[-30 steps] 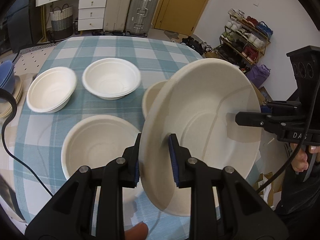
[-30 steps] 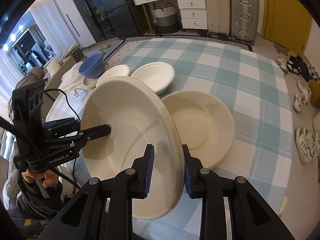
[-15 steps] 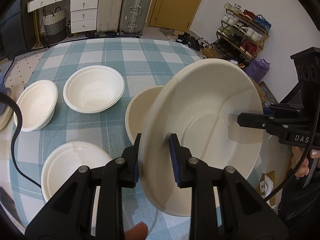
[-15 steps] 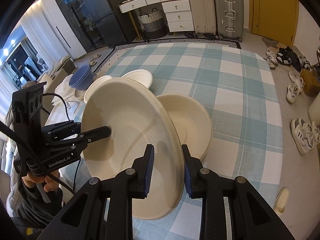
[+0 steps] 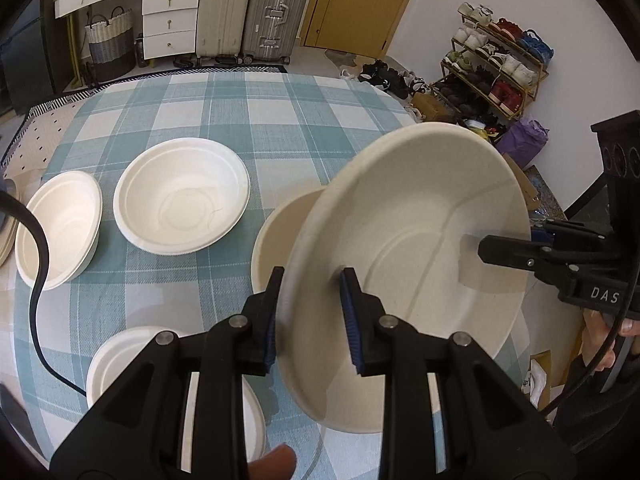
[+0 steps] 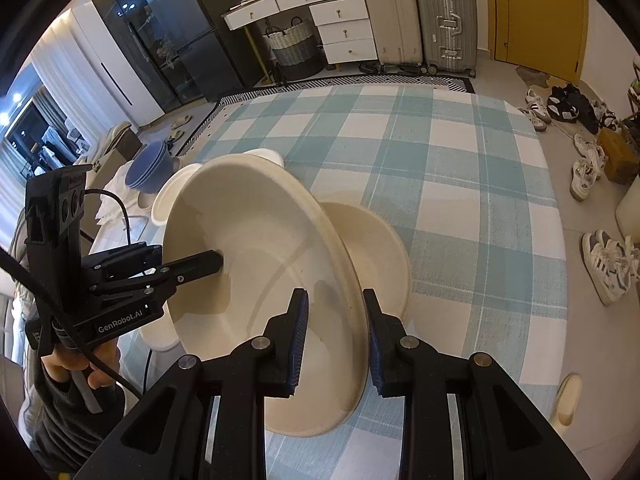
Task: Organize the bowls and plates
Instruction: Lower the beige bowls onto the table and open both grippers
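A large cream bowl [image 5: 420,256] is held tilted in the air by both grippers. My left gripper [image 5: 310,320] is shut on its near rim. My right gripper [image 6: 334,336] is shut on the opposite rim; the bowl [image 6: 256,280] fills that view. Below and behind it a second cream bowl [image 5: 280,232] sits on the checked table [image 5: 248,112], also in the right wrist view [image 6: 380,256]. Three smaller white bowls lie on the table: one at centre left [image 5: 182,196], one at far left [image 5: 60,228], one near the front edge [image 5: 132,368].
A stack of blue bowls [image 6: 150,168] stands beyond the table's left side. Suitcases [image 5: 256,8], drawers [image 5: 168,20] and a yellow door [image 5: 360,0] are at the back. A shoe rack [image 5: 496,68] and loose shoes [image 6: 608,268] are on the right.
Both grippers have lifted the large bowl higher and drawn back from the table. The table bowls look smaller and lower. The grips have not changed.
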A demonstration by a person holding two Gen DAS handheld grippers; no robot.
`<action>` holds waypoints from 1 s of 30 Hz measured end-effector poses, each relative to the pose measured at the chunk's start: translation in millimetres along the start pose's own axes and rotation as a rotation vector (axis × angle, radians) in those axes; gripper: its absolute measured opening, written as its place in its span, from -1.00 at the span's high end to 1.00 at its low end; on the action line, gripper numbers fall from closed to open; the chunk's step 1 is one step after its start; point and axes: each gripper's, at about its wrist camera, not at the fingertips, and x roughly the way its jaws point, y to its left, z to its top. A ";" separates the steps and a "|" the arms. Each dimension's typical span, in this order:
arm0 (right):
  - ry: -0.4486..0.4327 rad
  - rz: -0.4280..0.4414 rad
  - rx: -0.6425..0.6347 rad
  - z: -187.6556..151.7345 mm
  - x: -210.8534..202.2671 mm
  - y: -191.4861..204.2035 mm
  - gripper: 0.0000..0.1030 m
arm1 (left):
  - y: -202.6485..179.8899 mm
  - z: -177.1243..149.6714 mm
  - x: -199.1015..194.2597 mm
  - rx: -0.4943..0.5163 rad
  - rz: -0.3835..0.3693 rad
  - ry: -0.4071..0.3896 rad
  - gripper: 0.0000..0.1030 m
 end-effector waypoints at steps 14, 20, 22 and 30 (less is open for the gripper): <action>0.029 -0.019 0.056 17.8 23.4 -24.9 0.46 | -1.3 28.8 34.3 -0.009 0.030 0.038 0.52; 0.053 -0.013 0.073 20.4 40.5 -32.3 0.46 | 1.7 36.6 47.5 -0.017 0.049 0.062 0.52; 0.064 -0.013 0.079 21.0 47.0 -34.1 0.46 | 2.6 38.1 52.5 -0.015 0.062 0.071 0.52; 0.096 -0.016 0.098 23.2 70.9 -40.7 0.46 | 17.4 37.7 77.1 -0.047 0.070 0.109 0.51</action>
